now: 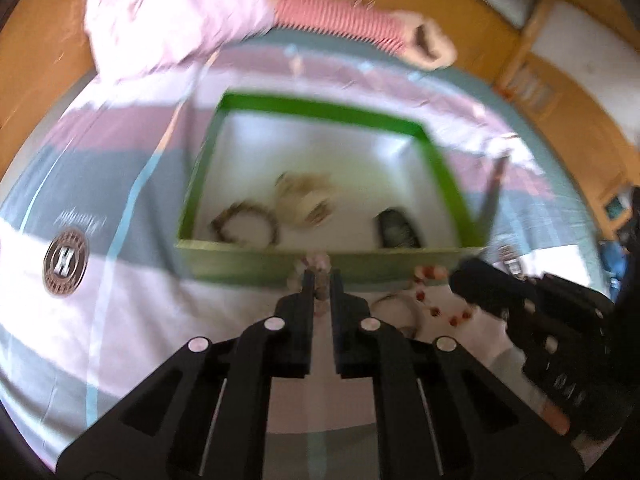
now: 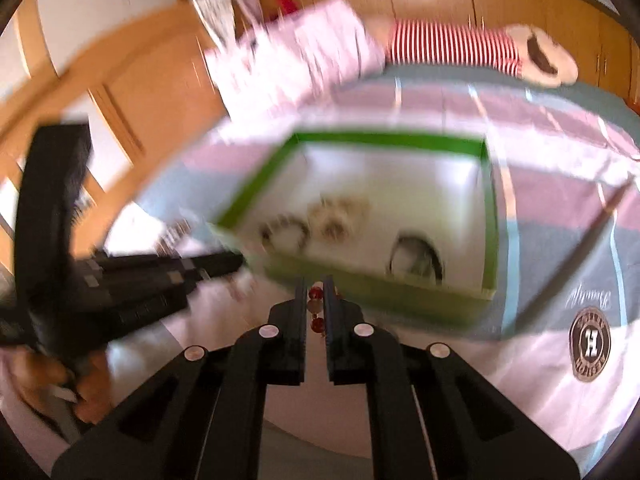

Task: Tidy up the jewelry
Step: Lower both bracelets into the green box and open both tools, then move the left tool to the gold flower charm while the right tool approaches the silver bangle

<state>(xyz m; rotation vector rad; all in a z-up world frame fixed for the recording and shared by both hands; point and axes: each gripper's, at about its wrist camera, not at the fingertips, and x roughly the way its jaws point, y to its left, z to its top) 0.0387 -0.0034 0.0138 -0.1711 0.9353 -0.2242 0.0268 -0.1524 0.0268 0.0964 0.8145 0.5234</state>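
A striped pink, grey and white bedsheet [image 1: 120,308] carries a shallow green-rimmed cardboard box [image 1: 324,112], where three pieces already lie: a brown beaded bracelet [image 1: 245,226], a pale coiled bracelet [image 1: 306,200] and a dark bangle [image 1: 398,229]. Just in front of the box's near wall, both tongs are nearly closed on a string of beads. The left gripper [image 1: 320,280] pinches pale pinkish beads [image 1: 320,264], while the right gripper [image 2: 315,300] clamps a red-and-amber bead strand [image 2: 316,308]. Whether these are one necklace is unclear through the blur. By the look of it, sorting is about halfway, this strand still outside the box.
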